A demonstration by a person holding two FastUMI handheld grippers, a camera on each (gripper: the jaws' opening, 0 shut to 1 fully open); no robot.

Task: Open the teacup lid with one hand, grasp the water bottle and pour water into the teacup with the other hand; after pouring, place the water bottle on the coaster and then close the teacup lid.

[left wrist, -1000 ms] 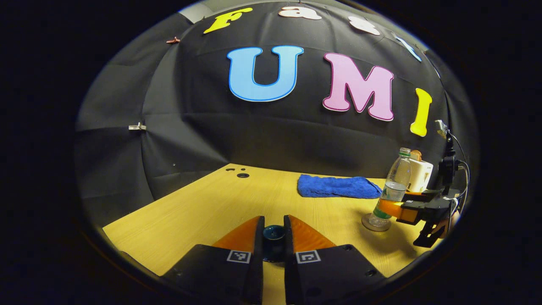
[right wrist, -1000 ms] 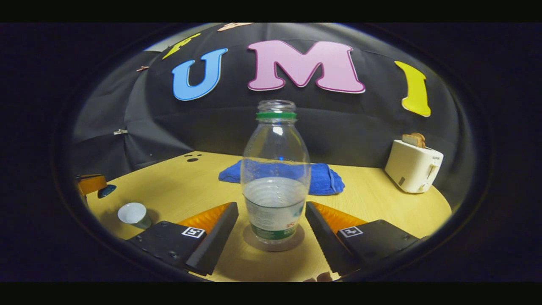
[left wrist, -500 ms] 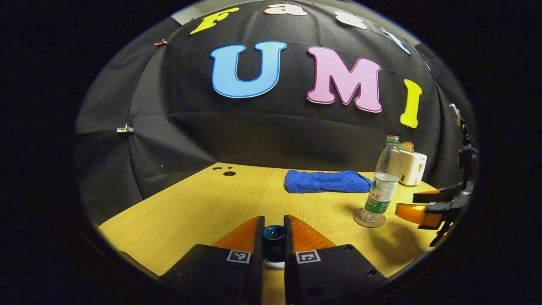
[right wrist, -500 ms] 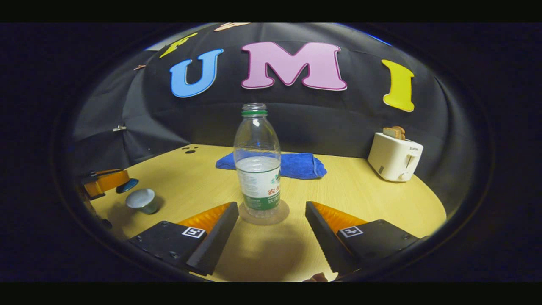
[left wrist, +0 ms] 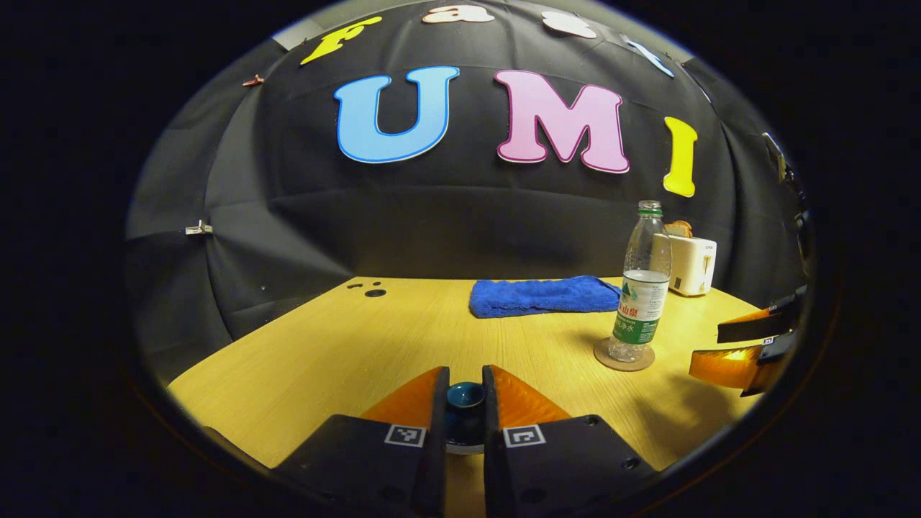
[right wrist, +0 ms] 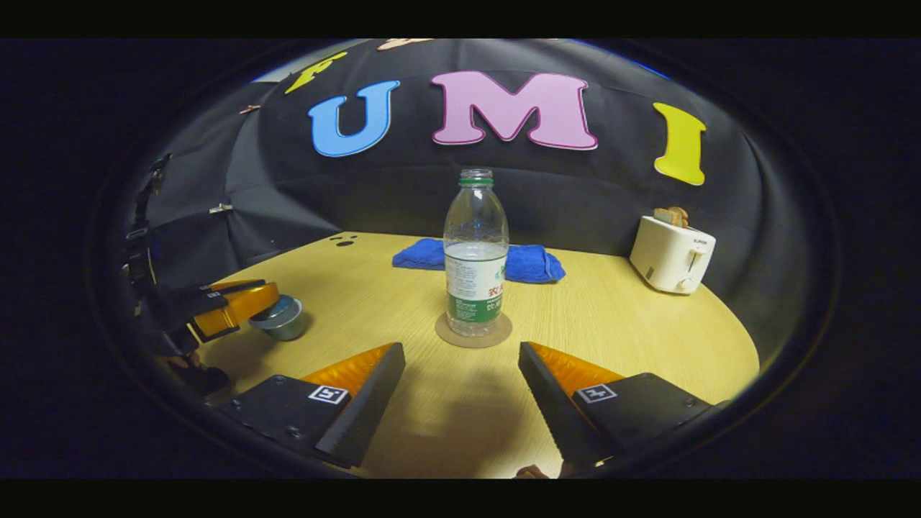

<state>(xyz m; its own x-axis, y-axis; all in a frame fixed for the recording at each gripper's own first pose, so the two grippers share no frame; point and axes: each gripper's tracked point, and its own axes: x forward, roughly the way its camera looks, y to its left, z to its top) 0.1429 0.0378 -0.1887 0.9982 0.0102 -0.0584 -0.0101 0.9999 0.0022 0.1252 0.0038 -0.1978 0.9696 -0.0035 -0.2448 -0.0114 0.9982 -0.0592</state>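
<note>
Left tool [left wrist: 465, 403] is pinching the teacup lid [left wrist: 465, 395] over the teacup [right wrist: 281, 321]; right tool [right wrist: 460, 392] is hanging spread; misalignment risks tipping the cup

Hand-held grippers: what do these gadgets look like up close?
Each hand-held gripper, left and right, has two wedge-shaped fingers on flat black blocks with screws. Every block carries a small square black-and-white marker. In the right gripper view, cables run up behind the left one.

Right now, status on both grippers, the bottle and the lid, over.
Left gripper shut on teacup lid, over teacup. Right gripper open, clear of water bottle. Bottle upright on coaster. Nothing blocking.
</note>
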